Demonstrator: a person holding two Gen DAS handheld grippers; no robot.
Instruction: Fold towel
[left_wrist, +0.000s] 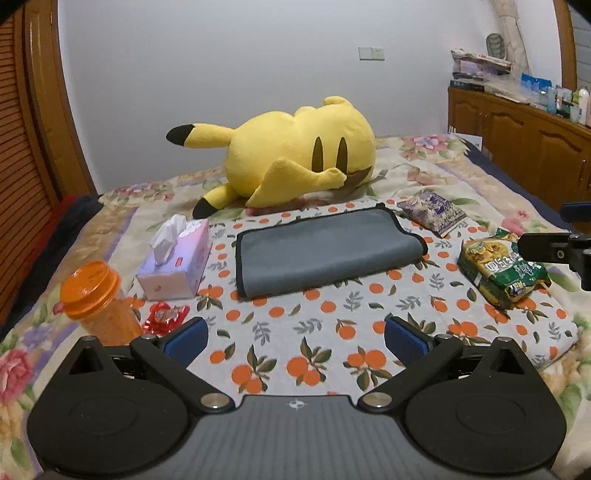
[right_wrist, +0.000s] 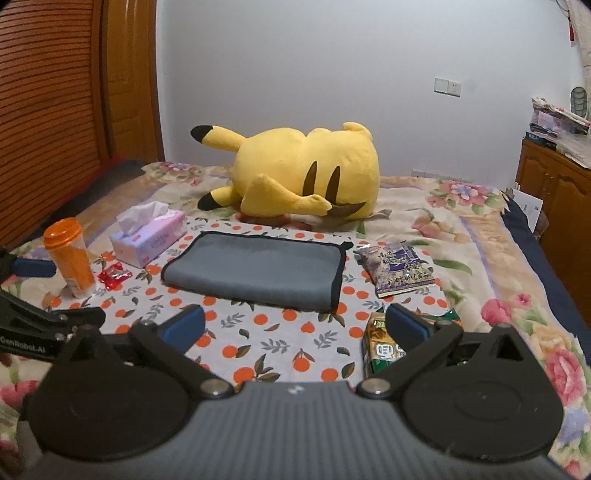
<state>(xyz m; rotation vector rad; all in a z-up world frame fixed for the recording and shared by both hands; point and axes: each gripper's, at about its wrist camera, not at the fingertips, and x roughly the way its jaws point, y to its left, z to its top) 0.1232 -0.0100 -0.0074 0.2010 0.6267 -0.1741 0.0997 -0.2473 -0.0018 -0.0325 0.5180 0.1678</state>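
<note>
A grey towel (left_wrist: 325, 251) with black trim lies folded flat on an orange-print cloth (left_wrist: 295, 343) on the bed; it also shows in the right wrist view (right_wrist: 258, 271). My left gripper (left_wrist: 295, 338) is open and empty, held above the cloth well short of the towel's near edge. My right gripper (right_wrist: 295, 326) is open and empty, just in front of the towel's near right corner, above the cloth (right_wrist: 258, 354). The right gripper's body shows at the right edge of the left wrist view (left_wrist: 557, 247), and the left gripper's at the left edge of the right wrist view (right_wrist: 33, 321).
A yellow plush toy (left_wrist: 295, 155) lies behind the towel. A tissue box (left_wrist: 177, 262), orange bottle (left_wrist: 96, 299) and red wrapper (left_wrist: 166, 317) sit left. A purple packet (left_wrist: 432, 212) and green snack bag (left_wrist: 498, 269) sit right. Wooden cabinets (left_wrist: 517, 136) stand far right.
</note>
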